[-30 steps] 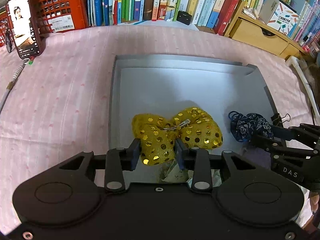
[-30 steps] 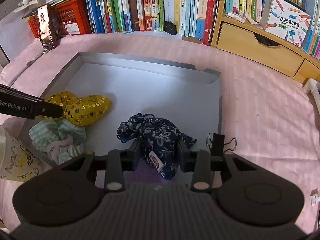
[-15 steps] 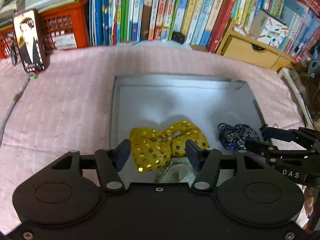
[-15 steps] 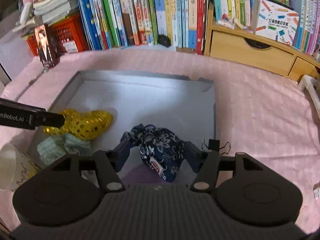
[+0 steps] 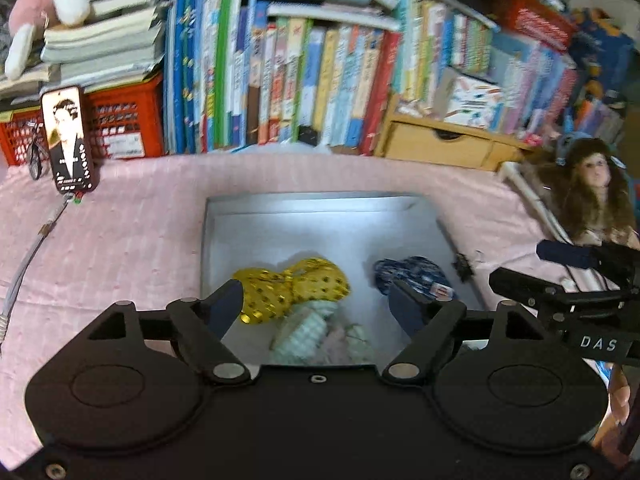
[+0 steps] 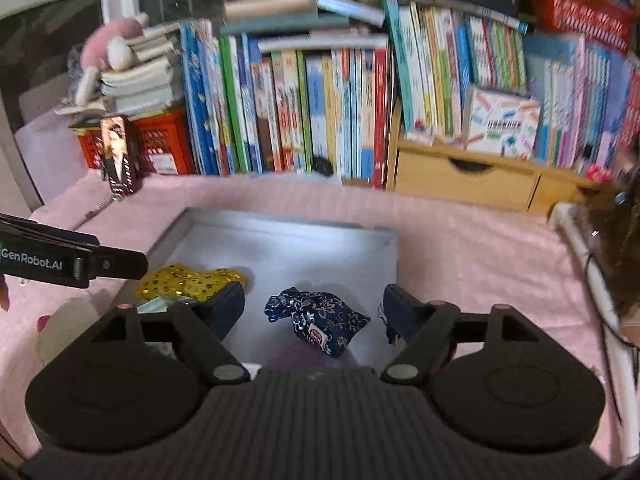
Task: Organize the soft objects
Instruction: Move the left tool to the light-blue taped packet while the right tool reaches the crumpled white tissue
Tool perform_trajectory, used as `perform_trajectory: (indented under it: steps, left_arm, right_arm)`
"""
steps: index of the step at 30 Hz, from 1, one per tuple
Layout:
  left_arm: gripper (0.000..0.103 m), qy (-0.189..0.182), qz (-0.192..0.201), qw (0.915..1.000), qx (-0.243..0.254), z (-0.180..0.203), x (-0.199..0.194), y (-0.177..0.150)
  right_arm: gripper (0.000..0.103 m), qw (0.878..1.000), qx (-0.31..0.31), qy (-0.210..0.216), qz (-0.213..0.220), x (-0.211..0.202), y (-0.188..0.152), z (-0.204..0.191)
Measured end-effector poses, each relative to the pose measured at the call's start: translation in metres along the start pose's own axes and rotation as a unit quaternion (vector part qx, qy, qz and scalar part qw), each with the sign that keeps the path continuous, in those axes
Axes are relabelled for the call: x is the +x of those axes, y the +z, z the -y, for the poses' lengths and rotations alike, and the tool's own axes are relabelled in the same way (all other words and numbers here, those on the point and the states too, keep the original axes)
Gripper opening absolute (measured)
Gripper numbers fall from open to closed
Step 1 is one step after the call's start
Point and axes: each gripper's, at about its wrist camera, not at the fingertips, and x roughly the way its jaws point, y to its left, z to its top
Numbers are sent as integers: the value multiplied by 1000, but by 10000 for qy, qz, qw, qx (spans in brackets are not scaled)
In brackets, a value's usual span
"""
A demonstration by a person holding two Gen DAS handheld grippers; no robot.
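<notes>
One grey tray (image 5: 320, 204), one gold pouch (image 5: 296, 286), one navy pouch (image 6: 320, 320), one pastel cloth (image 5: 316, 334)

Gold sequined pouch (image 5: 294, 290) and blue floral pouch (image 6: 320, 320) lie in tray (image 5: 320, 208).

"DAS" in white on right gripper (image 5: 576, 280) – "GenRobot.AI" on left gripper (image 6: 120, 264) – book spines too blurry to read.

Books (image 5: 304, 80), red crate (image 5: 124, 124), phone (image 5: 68, 138), doll (image 5: 592, 196).
</notes>
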Motion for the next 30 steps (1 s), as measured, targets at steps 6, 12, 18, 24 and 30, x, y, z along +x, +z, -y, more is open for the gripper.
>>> perform_trajectory:
  steps: [6,12,18,24,30]
  left_arm:
    - [83,-264,288,9988,290,21,-32,-35]
    - [85,-388,634,9960,500,38,-55,-76]
    - [86,-525,762,9945,481,51,-63,-114]
    - [87,-576,854,9937,447,64,-62,-153]
    - [87,-355,1023,9934,370,76,-50,-190]
  right_arm:
    - [89,9987,-92,-79,505,-43,-24,-3]
    - [90,9964,-120,-190,814,-71,-60,-4]
    - [93,9934,-135,-416,1058,-88,-91,-8]
    - [97,9877,-178,-787,1341,-103,-124,-11]
    - [100,9810,60,-1027,1643,-108,-159,-5]
